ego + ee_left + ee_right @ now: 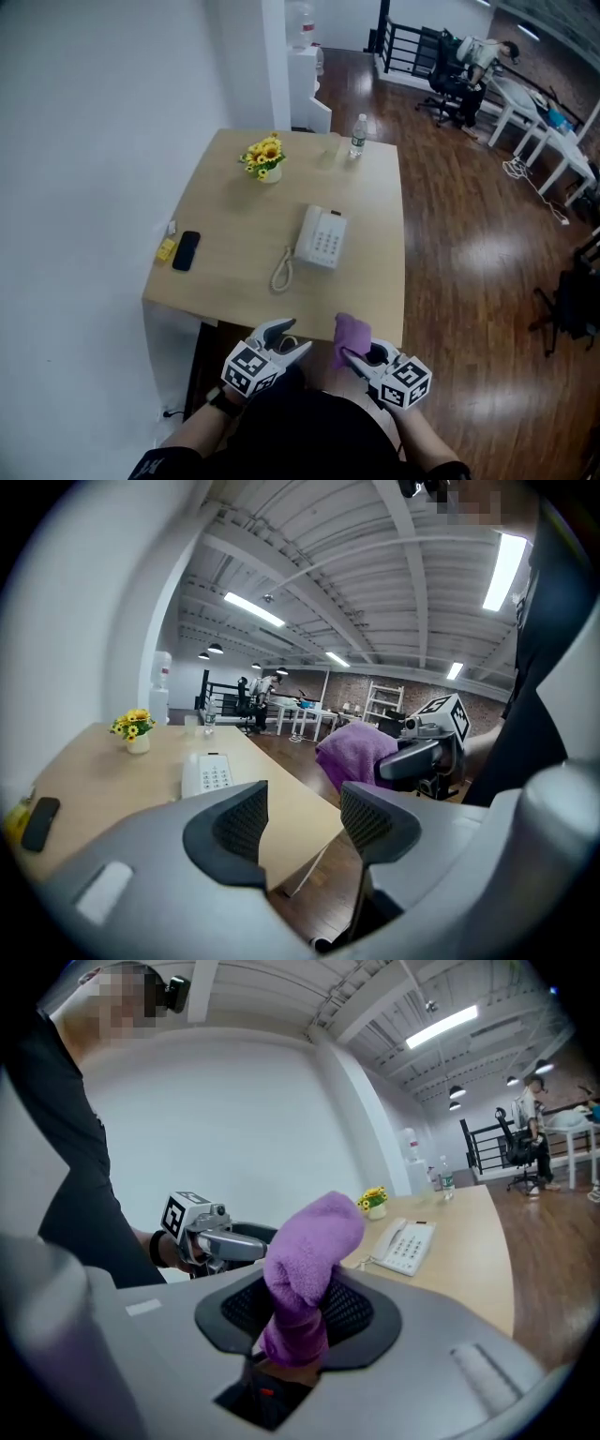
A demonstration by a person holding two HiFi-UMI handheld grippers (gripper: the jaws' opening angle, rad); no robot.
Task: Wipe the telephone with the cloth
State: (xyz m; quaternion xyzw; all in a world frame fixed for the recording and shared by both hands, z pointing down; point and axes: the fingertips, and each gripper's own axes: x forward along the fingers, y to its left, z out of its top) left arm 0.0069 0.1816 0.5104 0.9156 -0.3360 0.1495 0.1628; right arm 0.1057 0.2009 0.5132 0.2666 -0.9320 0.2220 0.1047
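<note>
A white telephone (321, 236) with a coiled cord lies in the middle of the wooden table (244, 272); it also shows in the left gripper view (212, 774) and the right gripper view (405, 1244). My right gripper (348, 356) is shut on a purple cloth (351, 333), held just off the table's near edge. The cloth (305, 1274) sticks up from between the right jaws. My left gripper (292, 345) hangs open and empty beside it, near the front edge. Both grippers are well short of the telephone.
On the table stand a vase of yellow flowers (265, 158) and a water bottle (357, 137) at the far end. A black phone (186, 249) and a small yellow item (166, 249) lie at the left edge. A white wall runs along the left.
</note>
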